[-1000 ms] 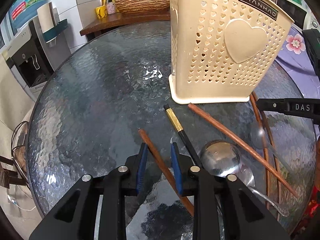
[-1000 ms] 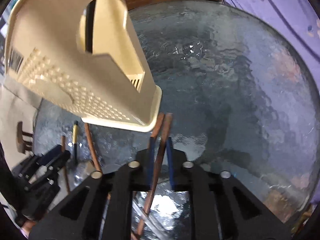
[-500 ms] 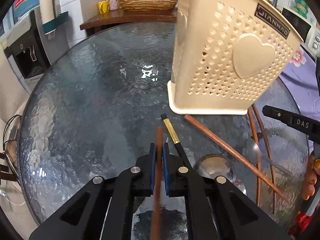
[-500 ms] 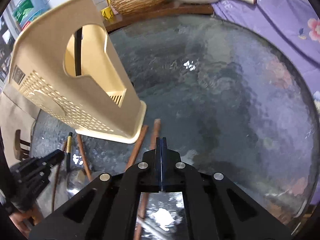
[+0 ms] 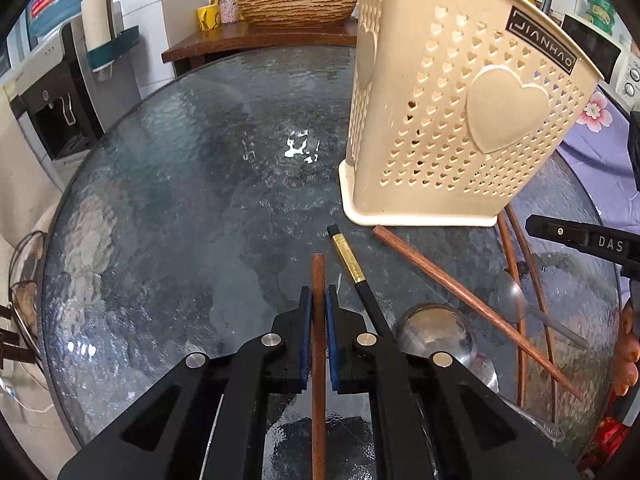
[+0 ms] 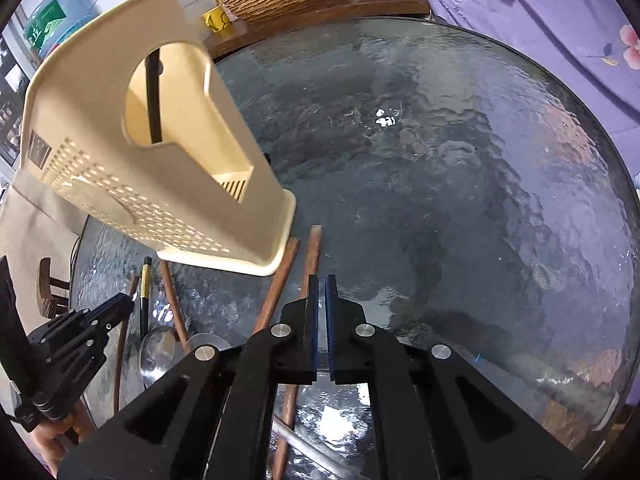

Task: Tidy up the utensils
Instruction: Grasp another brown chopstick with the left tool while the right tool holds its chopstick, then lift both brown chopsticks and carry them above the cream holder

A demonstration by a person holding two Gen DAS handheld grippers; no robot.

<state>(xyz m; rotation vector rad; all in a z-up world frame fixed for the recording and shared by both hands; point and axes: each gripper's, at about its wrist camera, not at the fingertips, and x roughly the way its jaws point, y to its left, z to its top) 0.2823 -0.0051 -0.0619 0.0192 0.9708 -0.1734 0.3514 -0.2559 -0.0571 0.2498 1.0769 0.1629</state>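
My left gripper (image 5: 319,300) is shut on a brown wooden chopstick (image 5: 318,276) and holds it over the glass table (image 5: 180,184). A cream utensil holder with heart holes (image 5: 460,120) stands just ahead to the right. A black chopstick with a gold band (image 5: 352,264), another brown chopstick (image 5: 460,300), two thin brown ones (image 5: 520,280) and metal spoons (image 5: 436,336) lie in front of the holder. My right gripper (image 6: 321,296) is shut and empty above two brown chopsticks (image 6: 310,256) beside the holder (image 6: 160,160). A black chopstick (image 6: 153,96) stands inside the holder.
A wooden counter with a woven basket (image 5: 296,4) and yellow cups sits behind the table. A water dispenser (image 5: 52,92) stands at the left. A purple floral cloth (image 6: 560,32) lies at the right. My left gripper also shows in the right wrist view (image 6: 76,336).
My left gripper closed on the brown chopstick and lifted it in line with the fingers. My right gripper closed without the chopstick and rose a little.
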